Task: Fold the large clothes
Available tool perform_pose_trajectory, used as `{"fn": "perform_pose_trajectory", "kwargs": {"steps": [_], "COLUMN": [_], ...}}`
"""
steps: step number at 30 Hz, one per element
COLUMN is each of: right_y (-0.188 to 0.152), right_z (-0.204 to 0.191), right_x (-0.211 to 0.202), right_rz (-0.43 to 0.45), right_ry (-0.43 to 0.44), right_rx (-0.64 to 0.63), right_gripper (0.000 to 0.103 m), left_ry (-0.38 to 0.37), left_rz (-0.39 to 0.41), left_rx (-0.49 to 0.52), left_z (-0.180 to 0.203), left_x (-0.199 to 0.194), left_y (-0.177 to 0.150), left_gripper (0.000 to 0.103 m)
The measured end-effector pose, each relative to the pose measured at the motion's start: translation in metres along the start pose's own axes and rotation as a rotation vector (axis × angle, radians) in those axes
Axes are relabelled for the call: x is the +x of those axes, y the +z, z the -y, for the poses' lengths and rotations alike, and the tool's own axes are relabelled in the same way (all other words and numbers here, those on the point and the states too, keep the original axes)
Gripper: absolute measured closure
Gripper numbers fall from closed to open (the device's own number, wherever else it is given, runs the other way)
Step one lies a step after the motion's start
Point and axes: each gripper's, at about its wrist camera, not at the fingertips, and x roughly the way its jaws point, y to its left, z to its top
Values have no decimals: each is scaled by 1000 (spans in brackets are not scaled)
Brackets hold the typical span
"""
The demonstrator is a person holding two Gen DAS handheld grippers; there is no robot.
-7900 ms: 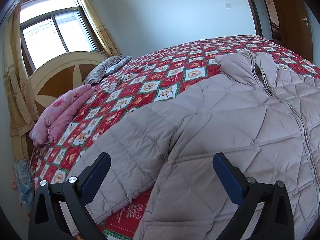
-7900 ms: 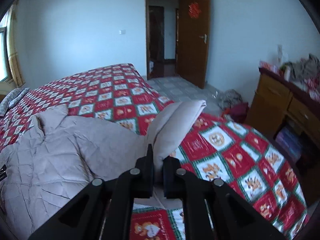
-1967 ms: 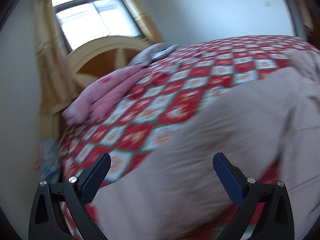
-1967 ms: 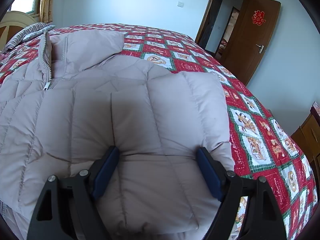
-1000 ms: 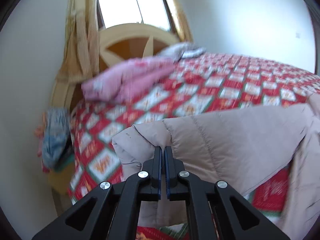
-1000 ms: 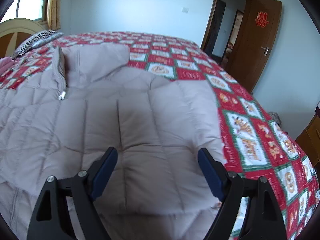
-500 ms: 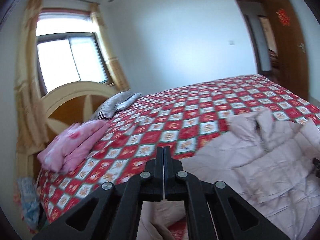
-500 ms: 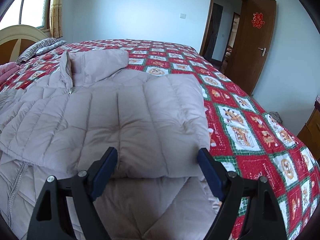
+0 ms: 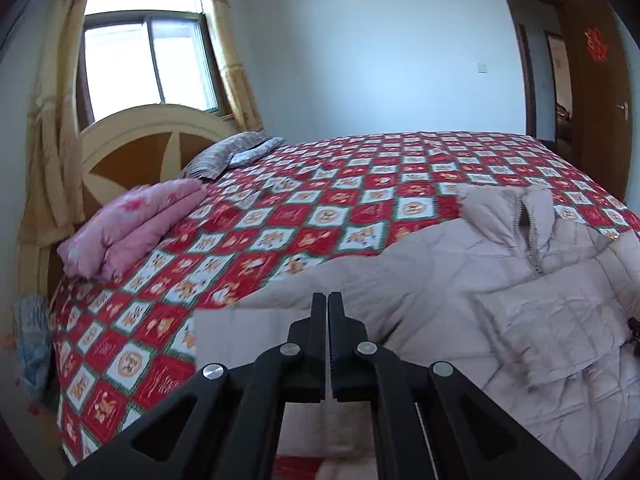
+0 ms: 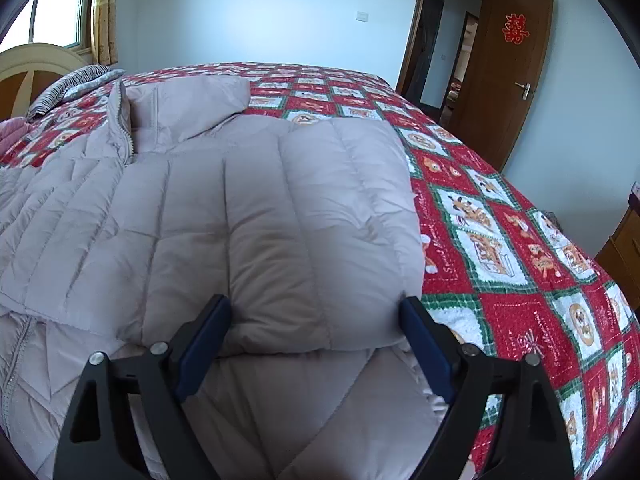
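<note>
Bedroom, bed covered by a red patchwork quilt point(image 9: 360, 208), window point(image 9: 148, 68) and round headboard point(image 9: 132, 148) far left, brown door point(image 10: 508, 72) far right. A beige quilted down jacket point(image 10: 240, 220) lies flat across the near side of the bed, collar and zipper point(image 9: 528, 236) toward the far side, one sleeve point(image 10: 320, 208) folded over the chest. Left gripper point(image 9: 328, 336) has its jaws pressed together over the jacket's left sleeve; whether fabric is pinched cannot be told. Right gripper point(image 10: 316, 344) is spread wide, straddling the folded sleeve's end. Pink folded blanket point(image 9: 132, 228) and striped pillow point(image 9: 228, 156) near the headboard.
</note>
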Motion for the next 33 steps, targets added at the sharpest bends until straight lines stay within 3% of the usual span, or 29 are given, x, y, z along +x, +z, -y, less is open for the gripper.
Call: {"fn": "perform_pose_trajectory", "kwargs": {"steps": [3, 5, 8, 10, 12, 14, 17, 18, 20, 22, 23, 24, 26, 28, 33], "right_y": [0, 0, -1, -1, -1, -1, -1, -1, -1, -1, -1, -1, -1, -1, -1], "right_z": [-3, -3, -3, -3, -4, -4, -4, -4, -4, -4, -4, -4, -4, -4, -4], "right_x": [1, 1, 1, 1, 1, 1, 1, 1, 1, 1, 1, 1, 1, 1, 1], "right_rz": [-4, -5, -5, -5, -5, -5, -4, -4, -4, -3, -2, -2, -1, -1, 0], "right_ry": [-17, -25, -28, -27, -29, -30, -28, -28, -28, -27, -25, -24, -24, -24, -25], "right_rx": [-15, -22, -26, -25, -27, -29, -28, -27, -27, -27, -26, -25, -25, -24, -25], "right_gripper": [14, 14, 14, 14, 13, 13, 13, 13, 13, 13, 13, 13, 13, 13, 13], "left_ry": [69, 61, -27, -113, -152, -129, -298, -303, -341, -409, -376, -283, -290, -232, -208], "left_rz": [-13, -42, -55, -20, -4, -35, -40, -47, -64, -64, -72, -83, -43, -28, -37], "left_rx": [-5, -20, -115, -185, -157, -110, -138, -147, -158, -182, -167, -142, -158, -151, -87], "left_z": [-21, -29, -40, -44, -36, -25, -26, -25, -24, -27, -26, -23, -29, -31, -23], "left_x": [6, 13, 17, 10, 10, 17, 22, 23, 23, 21, 20, 17, 11, 9, 20], "left_y": [-20, -32, -45, -50, -55, -56, -62, -64, -67, -69, -69, -67, -63, -57, -45], "left_gripper": [102, 101, 101, 101, 97, 95, 93, 89, 67, 15, 9, 8, 8, 8, 8]}}
